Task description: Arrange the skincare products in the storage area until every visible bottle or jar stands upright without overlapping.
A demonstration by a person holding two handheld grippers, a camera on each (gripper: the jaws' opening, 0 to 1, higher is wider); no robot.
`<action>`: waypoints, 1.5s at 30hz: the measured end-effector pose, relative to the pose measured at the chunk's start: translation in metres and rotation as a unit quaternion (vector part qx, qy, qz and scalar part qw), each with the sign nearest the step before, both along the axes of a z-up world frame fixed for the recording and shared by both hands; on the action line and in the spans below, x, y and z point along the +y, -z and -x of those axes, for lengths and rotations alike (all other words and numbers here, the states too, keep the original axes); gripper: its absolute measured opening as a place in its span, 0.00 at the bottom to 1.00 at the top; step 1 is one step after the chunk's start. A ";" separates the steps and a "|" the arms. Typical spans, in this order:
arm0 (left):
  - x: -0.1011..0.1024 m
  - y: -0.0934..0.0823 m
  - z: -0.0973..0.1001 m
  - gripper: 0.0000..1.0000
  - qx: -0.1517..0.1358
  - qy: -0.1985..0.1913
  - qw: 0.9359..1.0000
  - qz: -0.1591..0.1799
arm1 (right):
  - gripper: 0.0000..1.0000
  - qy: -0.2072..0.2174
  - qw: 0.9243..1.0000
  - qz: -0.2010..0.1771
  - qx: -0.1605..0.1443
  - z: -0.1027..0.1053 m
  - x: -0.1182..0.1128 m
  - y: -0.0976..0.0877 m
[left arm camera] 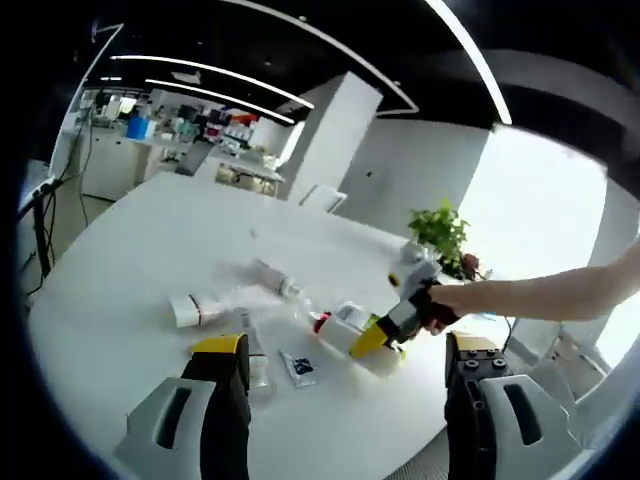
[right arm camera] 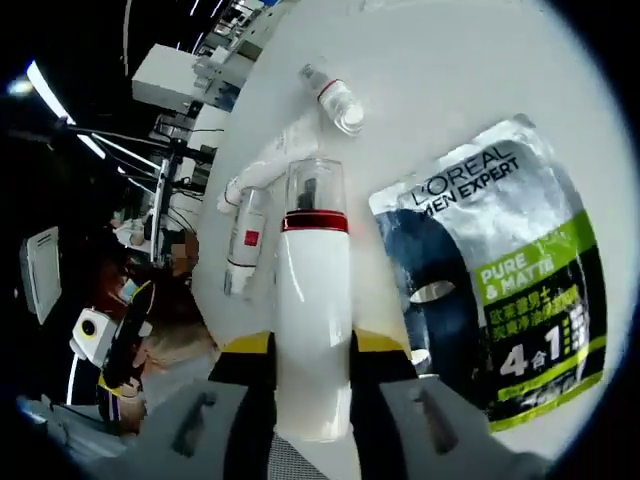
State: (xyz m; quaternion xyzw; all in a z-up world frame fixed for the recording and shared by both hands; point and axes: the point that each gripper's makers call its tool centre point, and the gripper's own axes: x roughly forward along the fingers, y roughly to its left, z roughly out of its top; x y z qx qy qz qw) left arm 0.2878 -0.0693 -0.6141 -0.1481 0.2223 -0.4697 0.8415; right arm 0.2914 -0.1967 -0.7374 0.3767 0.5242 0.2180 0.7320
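Right gripper [right arm camera: 312,375] fingers clamping white bottle [right arm camera: 313,330], sachet [right arm camera: 500,290] reading "L'OREAL MEN EXPERT", left gripper [left arm camera: 345,375] fingers wide

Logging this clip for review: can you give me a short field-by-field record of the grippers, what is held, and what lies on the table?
right gripper: shut on white bottle with red band and clear cap
left gripper: open, holding nothing, above the white table
beside the held bottle: L'Oreal Men Expert sachet, lying flat
farther along the table: small tube and small bottle, both lying down
upright products: none seen
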 end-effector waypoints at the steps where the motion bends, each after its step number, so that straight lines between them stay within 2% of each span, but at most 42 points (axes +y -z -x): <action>1: -0.003 -0.001 0.001 0.70 0.009 0.004 1.000 0.008 | 0.26 0.014 1.000 -0.011 -0.001 0.000 -0.001 0.000; 2: -0.007 -0.002 0.006 0.71 0.026 0.016 0.999 0.022 | 0.26 0.027 0.999 -0.028 -0.004 0.001 -0.001 -0.001; 4: -0.011 0.001 0.012 0.72 0.053 0.032 0.998 0.021 | 0.26 0.045 0.998 -0.047 -0.007 0.002 -0.002 -0.001; 7: -0.014 0.001 0.015 0.70 0.045 0.042 0.998 0.008 | 0.26 0.067 0.994 -0.080 -0.013 0.005 0.000 -0.006; 10: -0.020 -0.001 0.018 0.73 0.063 0.057 0.996 0.011 | 0.26 0.077 0.992 -0.100 -0.025 0.009 0.005 -0.012; 11: -0.023 -0.002 0.017 0.72 0.074 0.056 0.996 0.016 | 0.26 0.083 0.989 -0.118 -0.030 0.008 0.008 -0.016; 13: -0.030 -0.001 0.016 0.72 0.074 0.062 0.995 0.019 | 0.26 0.098 0.983 -0.148 -0.037 0.008 0.012 -0.024; 15: -0.038 0.005 0.015 0.73 0.087 0.073 0.993 0.010 | 0.26 0.107 0.979 -0.168 -0.047 0.008 0.015 -0.029; 19: -0.057 0.010 0.010 0.71 0.105 0.085 0.991 0.011 | 0.26 0.103 0.975 -0.184 -0.071 0.012 0.021 -0.043; 21: -0.066 0.015 0.006 0.70 0.096 0.087 0.992 0.000 | 0.26 0.097 0.975 -0.183 -0.085 0.015 0.025 -0.052; 23: -0.072 0.018 0.005 0.71 0.105 0.089 0.990 0.001 | 0.26 0.091 0.974 -0.183 -0.096 0.017 0.026 -0.057; 24: -0.076 0.017 0.007 0.71 0.115 0.096 0.989 0.010 | 0.27 0.085 0.973 -0.185 -0.108 0.019 0.028 -0.061; 25: -0.082 0.013 0.006 0.70 0.131 0.095 0.986 0.031 | 0.27 0.083 0.972 -0.190 -0.108 0.020 0.029 -0.063; 28: -0.089 0.011 -0.003 0.70 0.155 0.079 0.983 0.059 | 0.27 0.072 0.969 -0.199 -0.129 0.026 0.032 -0.073; 33: -0.095 0.013 -0.010 0.71 0.152 0.073 0.984 0.062 | 0.27 0.073 0.963 -0.214 -0.144 0.035 0.036 -0.088; 37: -0.103 0.009 -0.017 0.69 0.165 0.076 0.980 0.082 | 0.27 0.062 0.960 -0.221 -0.159 0.044 0.041 -0.096; 40: -0.110 0.008 -0.015 0.68 0.174 0.085 0.977 0.089 | 0.27 0.057 0.959 -0.224 -0.164 0.048 0.044 -0.100; 45: -0.121 0.005 -0.010 0.65 0.182 0.104 0.972 0.103 | 0.27 0.052 0.953 -0.236 -0.184 0.051 0.046 -0.111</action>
